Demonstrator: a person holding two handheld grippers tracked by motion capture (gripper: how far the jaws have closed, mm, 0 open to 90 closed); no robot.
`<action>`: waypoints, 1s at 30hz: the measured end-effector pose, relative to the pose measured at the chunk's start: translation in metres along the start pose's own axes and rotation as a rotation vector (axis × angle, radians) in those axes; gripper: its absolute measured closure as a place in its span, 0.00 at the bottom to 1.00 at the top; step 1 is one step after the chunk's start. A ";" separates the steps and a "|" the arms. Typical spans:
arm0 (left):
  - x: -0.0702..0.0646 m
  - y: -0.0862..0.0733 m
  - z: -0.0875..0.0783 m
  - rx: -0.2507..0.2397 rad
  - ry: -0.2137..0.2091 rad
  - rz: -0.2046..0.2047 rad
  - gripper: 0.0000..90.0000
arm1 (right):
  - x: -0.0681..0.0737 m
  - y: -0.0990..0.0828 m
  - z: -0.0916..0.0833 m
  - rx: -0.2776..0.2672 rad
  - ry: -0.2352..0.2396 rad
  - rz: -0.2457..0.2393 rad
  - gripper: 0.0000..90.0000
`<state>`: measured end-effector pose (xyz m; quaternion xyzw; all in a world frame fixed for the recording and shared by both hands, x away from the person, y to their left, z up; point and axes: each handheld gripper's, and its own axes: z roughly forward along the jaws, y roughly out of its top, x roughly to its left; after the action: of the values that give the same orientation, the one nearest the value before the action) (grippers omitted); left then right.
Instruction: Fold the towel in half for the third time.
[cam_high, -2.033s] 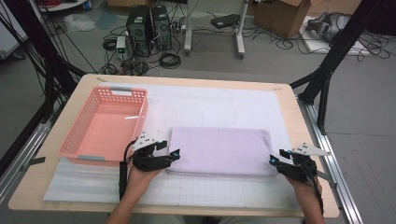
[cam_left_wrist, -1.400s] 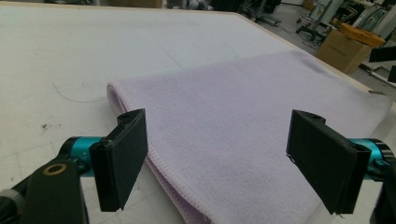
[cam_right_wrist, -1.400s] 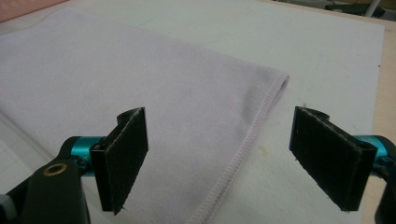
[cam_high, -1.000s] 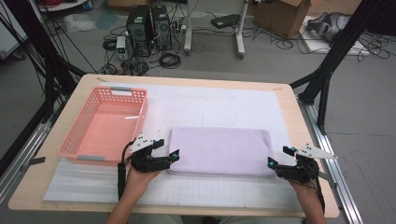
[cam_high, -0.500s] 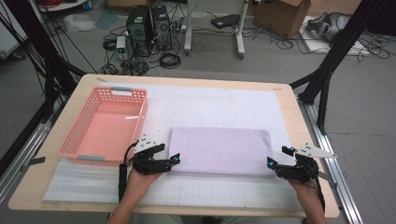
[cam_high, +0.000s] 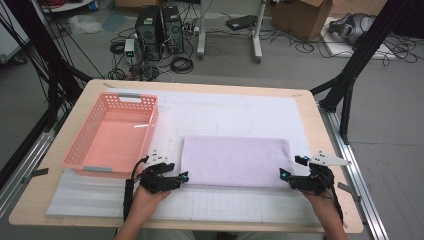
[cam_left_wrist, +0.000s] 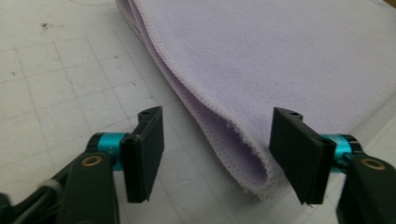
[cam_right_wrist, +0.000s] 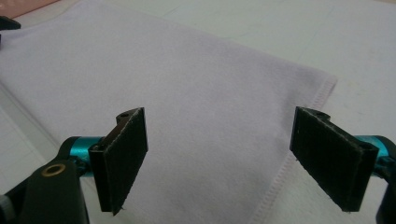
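The left gripper (cam_high: 183, 177) has its fingers parted, just closing around the folded lilac towel's (cam_high: 235, 160) near-left corner without pressing it. The right gripper (cam_high: 283, 175) holds its fingers wide open over the near-right corner.

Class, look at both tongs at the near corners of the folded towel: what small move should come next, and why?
Probably close both on their corners. The left tongs have been closing and straddle the towel's folded near-left corner without pinching it; the right tongs stand open over the near-right corner.

Closing left tool (cam_left_wrist: 217, 156) straddles folded lilac towel's (cam_left_wrist: 280, 60) corner.
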<state>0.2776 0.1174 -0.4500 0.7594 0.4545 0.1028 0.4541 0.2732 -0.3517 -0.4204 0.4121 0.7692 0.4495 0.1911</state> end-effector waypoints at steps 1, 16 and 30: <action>0.000 0.000 0.001 0.003 -0.008 -0.005 0.45 | 0.001 0.001 0.002 0.007 0.003 0.000 0.20; -0.016 -0.008 -0.001 0.021 -0.034 0.027 0.63 | 0.023 0.028 0.024 0.006 0.078 -0.056 0.20; -0.019 -0.009 0.002 0.017 -0.029 -0.017 0.88 | 0.051 0.080 0.071 0.018 0.184 -0.126 0.20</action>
<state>0.2627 0.1024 -0.4532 0.7607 0.4551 0.0841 0.4552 0.3274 -0.2516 -0.3857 0.3218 0.8117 0.4657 0.1440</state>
